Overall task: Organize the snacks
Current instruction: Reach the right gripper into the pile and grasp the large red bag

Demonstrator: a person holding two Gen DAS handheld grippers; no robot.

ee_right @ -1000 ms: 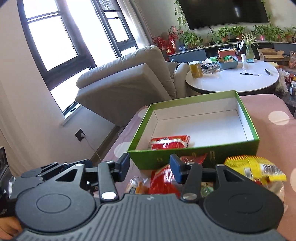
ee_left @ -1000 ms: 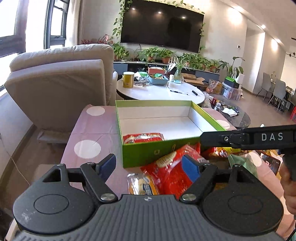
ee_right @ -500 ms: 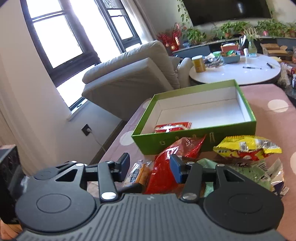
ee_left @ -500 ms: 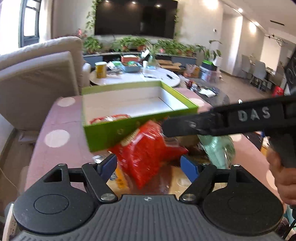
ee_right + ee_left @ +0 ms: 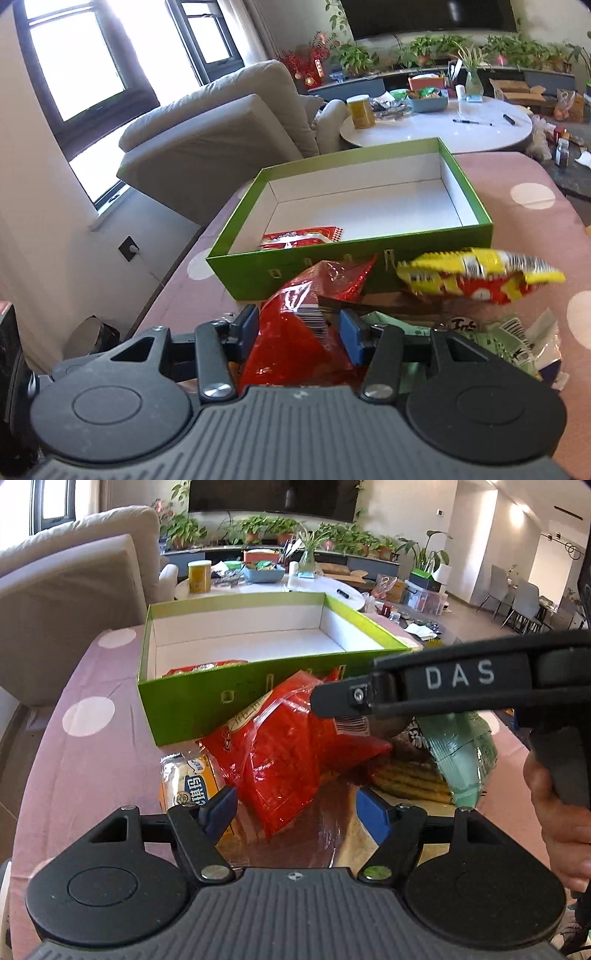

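Green box (image 5: 332, 264) holds one red snack packet (image 5: 301, 236).

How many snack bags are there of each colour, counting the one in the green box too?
Red: 2, the big red bag in front of the box and the red packet inside the green box
Yellow: 1, yellow bag
Green: 1, green bag
Orange and white: 1, orange packet
Total: 5 that I can tell apart; others lie partly hidden underneath.
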